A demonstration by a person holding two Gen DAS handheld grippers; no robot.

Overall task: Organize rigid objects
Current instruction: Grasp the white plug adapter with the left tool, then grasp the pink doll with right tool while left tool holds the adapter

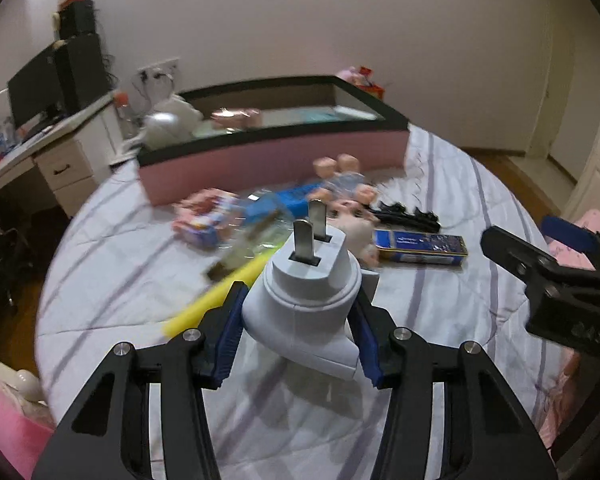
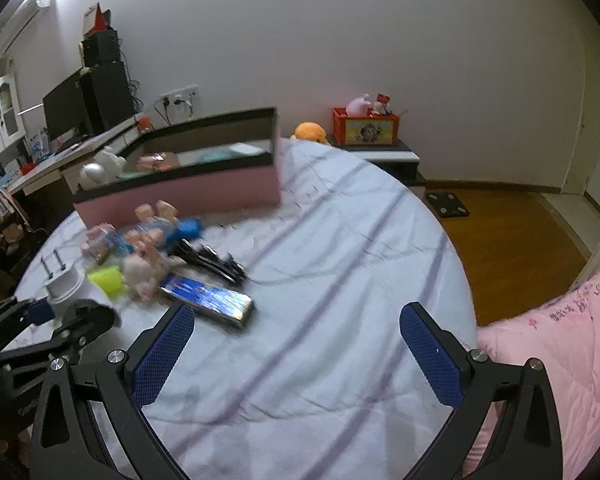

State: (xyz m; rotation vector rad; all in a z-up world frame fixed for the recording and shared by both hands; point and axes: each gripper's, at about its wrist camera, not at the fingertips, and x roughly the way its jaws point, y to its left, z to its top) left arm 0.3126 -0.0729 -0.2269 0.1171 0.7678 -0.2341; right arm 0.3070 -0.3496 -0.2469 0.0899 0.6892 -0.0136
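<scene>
Plug adapter (image 1: 308, 304) — left tool (image 1: 300, 320) angled down

Long box (image 1: 272, 160) at far side of bed (image 1: 440, 300). Doll (image 1: 342, 178), tin (image 1: 420, 246) and tube (image 1: 216, 300) near of box; tin right of plug adapter (image 1: 304, 300).

My left gripper (image 1: 300, 316) points down at a slant, its blue pads (image 1: 230, 332) pressed on both sides of a white plug adapter (image 1: 306, 300). My right gripper (image 2: 296, 354) hangs with jaws wide apart, nothing between them.
</scene>
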